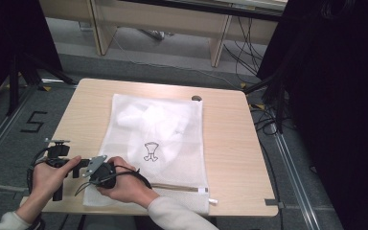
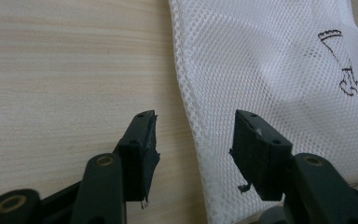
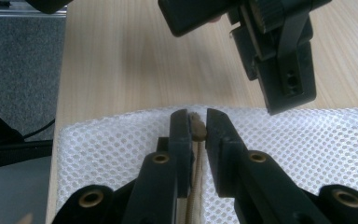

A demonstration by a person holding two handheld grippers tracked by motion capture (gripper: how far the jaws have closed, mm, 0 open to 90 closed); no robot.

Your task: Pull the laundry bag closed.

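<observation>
white mesh laundry bag [image 1: 160,143] with a small black drawing of a garment printed on it lies flat on the pale wood-grain table [image 1: 230,143], running from the upper middle of the high view down to the near edge; something white and crumpled shows through the netting in its upper half. a tan zipper [image 1: 179,187] crosses the bag's lower end, with a white tab just past the bag's lower right corner.

at the lower left of the high view both hands meet over the bag's near left corner. the right gripper [image 3: 196,128] rests on the mesh there, its black jaws drawn almost together around the tan zipper end [image 3: 196,129], which sits pinched between them in the right gripper view. the left gripper [image 2: 193,135] is beside it at the bag's left edge, released: in the left gripper view its jaws stand wide apart, one over bare wood, the other over the netting, with the bag's edge running up between them and the black drawing [image 2: 342,63] at the upper right of the frame. the left gripper's black body also hangs in the upper right of the right gripper view.
</observation>
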